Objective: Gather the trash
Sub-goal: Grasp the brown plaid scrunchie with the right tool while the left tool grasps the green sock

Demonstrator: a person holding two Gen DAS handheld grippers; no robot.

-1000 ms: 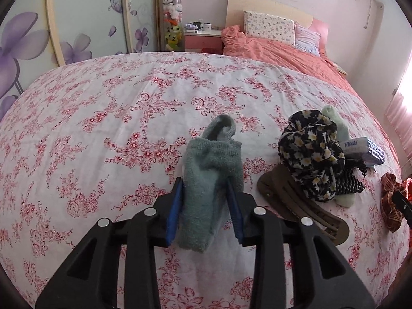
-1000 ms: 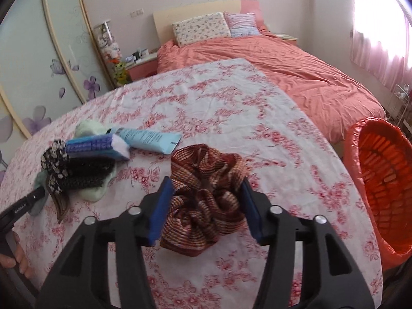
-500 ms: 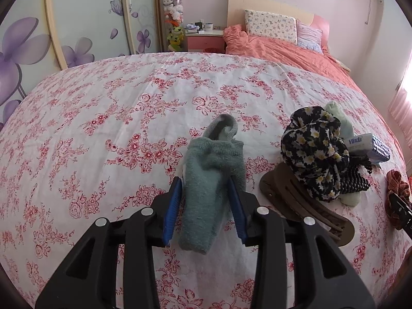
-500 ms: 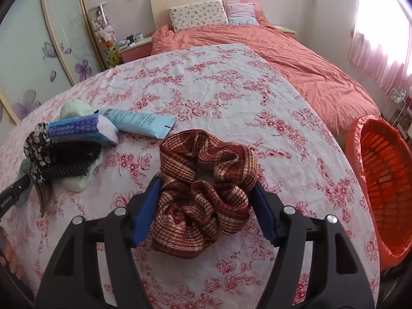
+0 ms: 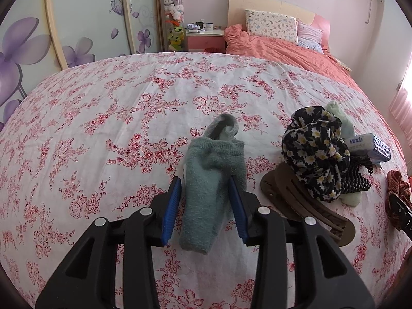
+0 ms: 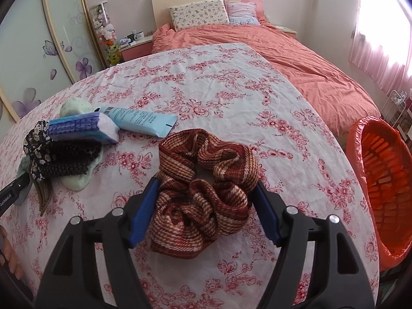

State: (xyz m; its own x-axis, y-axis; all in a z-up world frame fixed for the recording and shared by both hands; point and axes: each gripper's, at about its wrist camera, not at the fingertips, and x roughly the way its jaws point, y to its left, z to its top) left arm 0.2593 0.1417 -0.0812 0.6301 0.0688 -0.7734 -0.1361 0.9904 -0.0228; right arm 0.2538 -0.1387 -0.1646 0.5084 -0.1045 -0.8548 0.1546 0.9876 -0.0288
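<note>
A grey-green sock (image 5: 213, 177) lies on the floral cloth between the blue pads of my left gripper (image 5: 204, 200). The jaws stand open around it, with a gap on the left side. A brown striped scrunchie (image 6: 203, 188) lies between the pads of my right gripper (image 6: 203, 203), whose jaws are open wide around it. The scrunchie also shows at the right edge of the left wrist view (image 5: 397, 188). An orange bin (image 6: 381, 188) stands off the table's right edge.
A pile lies between the grippers: a black floral scrunchie (image 5: 316, 149), a brown hair claw (image 5: 303, 206), a black hair band (image 6: 69, 159), a tissue pack (image 6: 79, 128), a blue tube (image 6: 141, 121) and a pale green sock (image 6: 77, 108). A bed (image 6: 283, 51) stands behind the table.
Both sets of jaws have opened wider. The sock and the striped scrunchie now rest on the cloth between loose pads. The right gripper has also come lower and closer to the table.
</note>
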